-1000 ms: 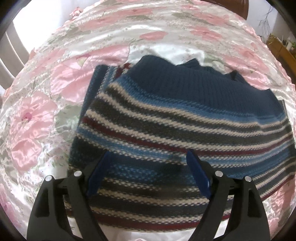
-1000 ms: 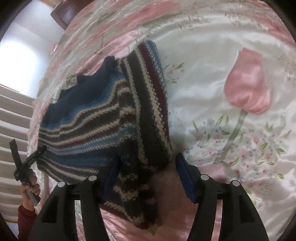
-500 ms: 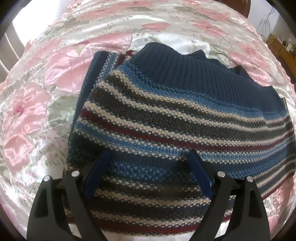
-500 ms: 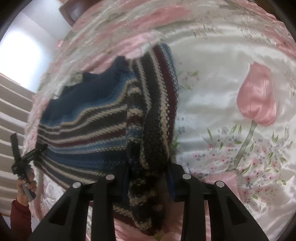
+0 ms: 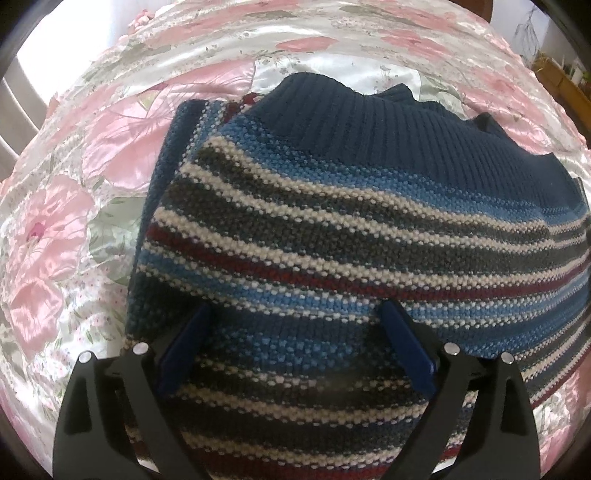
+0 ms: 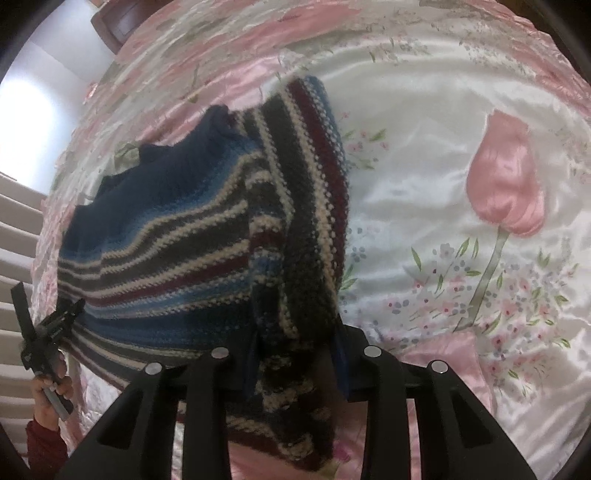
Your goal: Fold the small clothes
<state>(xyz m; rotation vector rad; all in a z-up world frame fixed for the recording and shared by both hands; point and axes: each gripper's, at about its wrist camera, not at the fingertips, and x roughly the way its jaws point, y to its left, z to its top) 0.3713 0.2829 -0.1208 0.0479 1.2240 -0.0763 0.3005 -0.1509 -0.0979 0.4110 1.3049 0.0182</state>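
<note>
A small knit sweater (image 5: 332,236) with blue, cream, grey and maroon stripes and a navy ribbed band lies on the floral satin cloth. My left gripper (image 5: 295,343) is open, its blue pads spread wide just over the sweater's near striped part. In the right wrist view the same sweater (image 6: 166,240) shows a folded-over striped strip along its right side. My right gripper (image 6: 295,358) is shut on the near end of that strip, with fabric bunched between the pads. The left gripper (image 6: 48,328) appears at the sweater's far-left edge, held by a hand.
Pink-and-white floral satin cloth (image 6: 461,155) covers the whole surface, with open cloth to the right of the sweater. A person's hand and red sleeve (image 6: 44,432) are at the lower left. Dark wooden furniture (image 6: 114,22) stands beyond the far edge.
My right gripper has closed from wide open onto the sweater's folded side strip. The left gripper has moved in closer over the sweater and stays open.
</note>
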